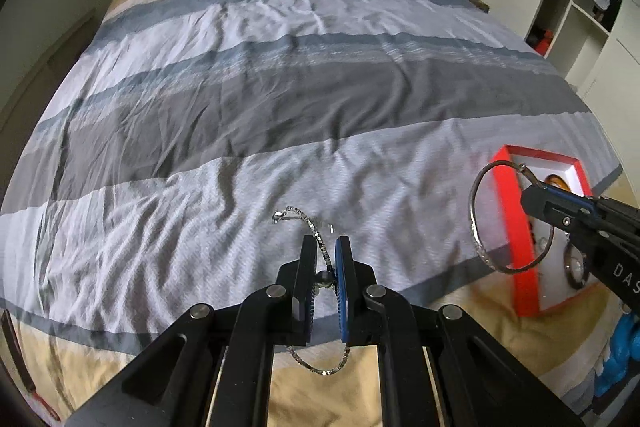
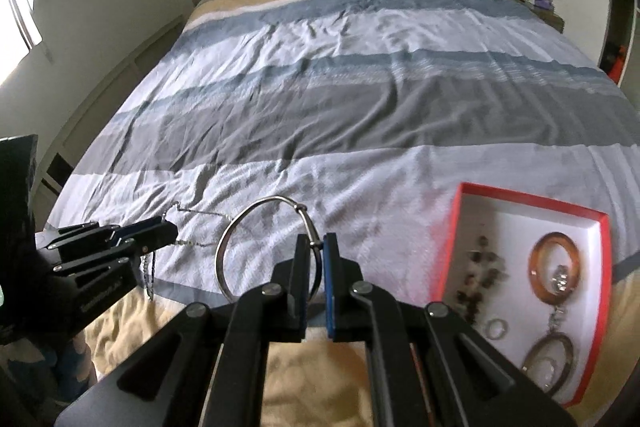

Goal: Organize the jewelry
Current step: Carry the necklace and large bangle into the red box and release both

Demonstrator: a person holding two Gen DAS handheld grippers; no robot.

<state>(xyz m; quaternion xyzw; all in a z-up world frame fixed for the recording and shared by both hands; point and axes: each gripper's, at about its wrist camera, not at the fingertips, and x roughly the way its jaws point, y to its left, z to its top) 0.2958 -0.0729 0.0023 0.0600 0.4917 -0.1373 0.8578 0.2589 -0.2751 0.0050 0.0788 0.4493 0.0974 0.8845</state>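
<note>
Jewelry held in both grippers, over the bed.
Left gripper pinches a chain; right gripper clamps a bangle near the red box.

Right tool clamps silver bangle beside red box

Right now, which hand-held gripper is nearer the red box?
Right. The right hand-held gripper, clamping the silver bangle, sits just left of the red box; the left hand-held gripper, holding the chain, is farther left.
</note>
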